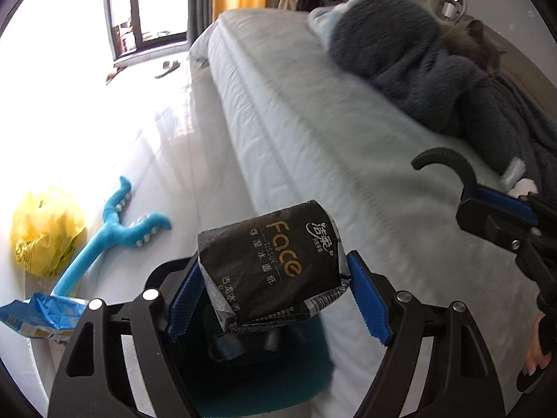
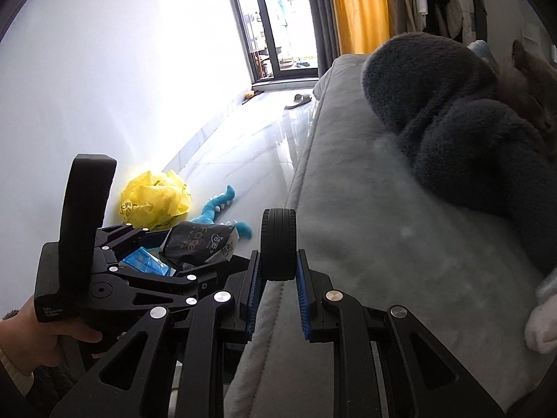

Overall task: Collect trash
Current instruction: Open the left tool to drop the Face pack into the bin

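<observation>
Our left gripper [image 1: 275, 278] clamps a crumpled black "Face" tissue pack [image 1: 275, 261] between wide-set blue pads. Our right gripper [image 2: 278, 271] pinches what looks like a small black rubber wheel [image 2: 278, 244], above the pale grey bed [image 2: 383, 244].

glossy plastic tissue pack [image 1: 275, 264], fluffy blanket [image 1: 417, 55]

A glossy white floor [image 1: 167, 160] carries a yellow plastic bag [image 1: 45, 230] at near left, a blue plush toy [image 1: 115, 223] just beside it, and a slipper [image 1: 169, 68] far off. On the pale bed [image 1: 313, 146], right, lies a dark fleece blanket [image 1: 410, 59].
</observation>
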{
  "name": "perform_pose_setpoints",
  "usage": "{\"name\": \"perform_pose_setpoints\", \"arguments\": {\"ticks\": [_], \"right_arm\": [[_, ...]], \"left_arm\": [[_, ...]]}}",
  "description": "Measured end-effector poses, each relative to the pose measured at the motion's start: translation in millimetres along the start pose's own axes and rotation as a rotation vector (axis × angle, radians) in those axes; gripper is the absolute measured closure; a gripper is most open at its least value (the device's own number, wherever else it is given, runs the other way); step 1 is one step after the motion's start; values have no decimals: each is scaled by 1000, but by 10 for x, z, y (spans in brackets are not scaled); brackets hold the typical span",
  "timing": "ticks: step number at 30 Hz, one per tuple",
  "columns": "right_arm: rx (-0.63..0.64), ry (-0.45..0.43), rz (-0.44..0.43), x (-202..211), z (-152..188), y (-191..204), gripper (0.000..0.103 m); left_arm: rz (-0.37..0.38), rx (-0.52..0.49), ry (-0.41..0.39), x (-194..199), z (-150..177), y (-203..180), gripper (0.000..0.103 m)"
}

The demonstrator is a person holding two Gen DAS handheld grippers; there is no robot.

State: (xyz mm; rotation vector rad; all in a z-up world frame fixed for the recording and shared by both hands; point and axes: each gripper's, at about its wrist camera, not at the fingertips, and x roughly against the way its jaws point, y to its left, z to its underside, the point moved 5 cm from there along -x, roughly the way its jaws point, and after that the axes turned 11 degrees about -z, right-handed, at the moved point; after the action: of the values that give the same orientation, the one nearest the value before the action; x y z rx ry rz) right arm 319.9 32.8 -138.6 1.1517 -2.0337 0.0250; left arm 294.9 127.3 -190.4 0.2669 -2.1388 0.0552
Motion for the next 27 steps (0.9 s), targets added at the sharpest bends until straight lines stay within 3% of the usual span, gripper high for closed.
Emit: {"name": "perform_pose_setpoints", "arguments": {"ticks": [10,27], "right_arm": [[20,63,-29,-389,-24,298,83],[38,144,-66,-1023,-41,697,83]], "left_arm": [[-38,16,96,-181,231,456,22],[4,-10,258,-398,688,848,21]]}}
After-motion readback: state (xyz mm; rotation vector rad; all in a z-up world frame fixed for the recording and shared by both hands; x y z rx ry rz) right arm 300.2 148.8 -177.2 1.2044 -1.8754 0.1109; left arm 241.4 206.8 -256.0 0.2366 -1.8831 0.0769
